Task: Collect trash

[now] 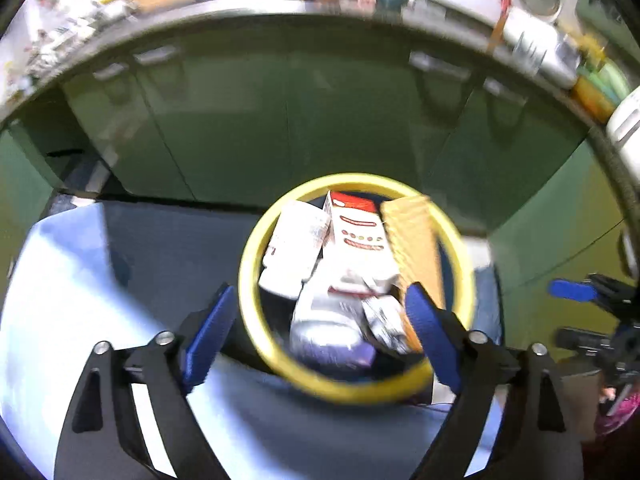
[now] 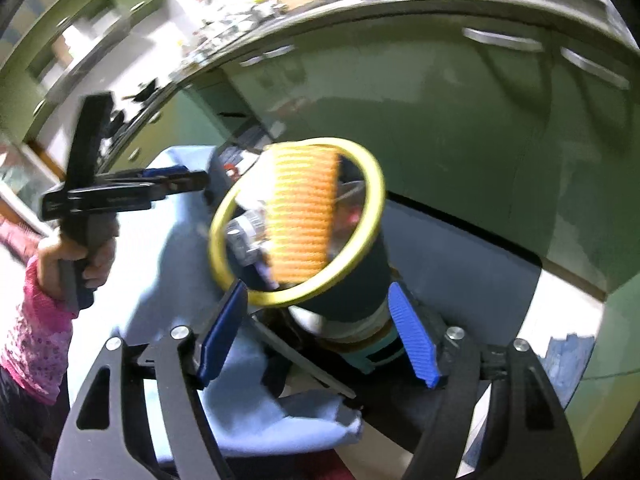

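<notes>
Now the right gripper (image 2: 320, 334) clasps the trash bin (image 2: 352, 276).

The right gripper (image 2: 318, 336) holds a dark round bin with a yellow rim (image 2: 360, 272), full of trash.

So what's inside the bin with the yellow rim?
The bin holds a ridged orange cardboard piece, a red-and-white carton and crumpled white wrappers. Anything beneath them is covered.
</notes>
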Available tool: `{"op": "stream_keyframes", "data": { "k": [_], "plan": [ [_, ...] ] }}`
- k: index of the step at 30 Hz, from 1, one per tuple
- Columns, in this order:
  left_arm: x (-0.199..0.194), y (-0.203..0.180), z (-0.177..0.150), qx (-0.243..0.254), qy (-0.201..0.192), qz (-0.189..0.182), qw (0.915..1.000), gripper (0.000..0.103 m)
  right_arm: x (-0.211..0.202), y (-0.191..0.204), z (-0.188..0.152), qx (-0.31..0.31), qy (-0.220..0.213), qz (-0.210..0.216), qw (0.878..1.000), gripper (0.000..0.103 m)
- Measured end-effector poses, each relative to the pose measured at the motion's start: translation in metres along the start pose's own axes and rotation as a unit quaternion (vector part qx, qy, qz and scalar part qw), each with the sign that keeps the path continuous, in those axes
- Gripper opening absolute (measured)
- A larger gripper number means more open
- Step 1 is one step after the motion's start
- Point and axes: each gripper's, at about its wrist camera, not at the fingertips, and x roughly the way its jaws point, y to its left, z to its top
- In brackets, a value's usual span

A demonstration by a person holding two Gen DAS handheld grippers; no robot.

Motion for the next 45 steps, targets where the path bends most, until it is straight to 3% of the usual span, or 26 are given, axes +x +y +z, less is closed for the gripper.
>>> {"op": "stream_keyframes", "data": {
  "k": [4,7,9,10,12,13,15,16,19,27,35,45],
  "plan": [
    [-0.088,-0.001,-0.061,-0.038,-0.071,0.051,0.9954,0.098,-0.011,0.043,-0.011,-0.059,-0.012,0.020,0.998,0.077],
    [-0.157,0.003,-0.124,-0.105,-0.122,0.109,0.9810,0.098,-0.020,0.076,-0.021,-0.112,-0.025,0.024,0.993,0.085],
    [-0.192,0.006,-0.158,-0.153,-0.150,0.140,0.9667,0.098,-0.023,0.093,-0.027,-0.138,-0.033,0.026,0.989,0.091],
    [-0.215,0.006,-0.184,-0.180,-0.166,0.167,0.9550,0.098,-0.026,0.105,-0.031,-0.153,-0.038,0.031,0.987,0.097],
    [-0.246,0.009,-0.222,-0.214,-0.186,0.215,0.9343,0.098,-0.031,0.120,-0.039,-0.168,-0.043,0.041,0.984,0.097],
    [-0.263,0.008,-0.245,-0.241,-0.197,0.251,0.9165,0.098,-0.034,0.125,-0.041,-0.172,-0.045,0.042,0.983,0.097],
    [-0.285,0.009,-0.277,-0.274,-0.203,0.286,0.8955,0.098,-0.040,0.138,-0.046,-0.187,-0.052,0.039,0.980,0.097],
    [-0.295,0.009,-0.293,-0.289,-0.206,0.294,0.8875,0.098,-0.046,0.146,-0.050,-0.195,-0.062,0.034,0.978,0.097],
    [-0.317,0.010,-0.327,-0.319,-0.206,0.299,0.8755,0.098,-0.064,0.161,-0.060,-0.214,-0.088,0.023,0.973,0.097],
    [-0.363,-0.012,-0.381,-0.332,-0.234,0.320,0.8560,0.098,-0.108,0.183,-0.080,-0.243,-0.145,-0.030,0.959,0.097],
    [-0.363,-0.022,-0.394,-0.338,-0.238,0.303,0.8589,0.098,-0.122,0.191,-0.097,-0.261,-0.154,-0.039,0.952,0.097],
    [-0.359,-0.020,-0.397,-0.345,-0.242,0.306,0.8538,0.098,-0.126,0.194,-0.100,-0.258,-0.159,-0.033,0.952,0.097]
  ]
}}
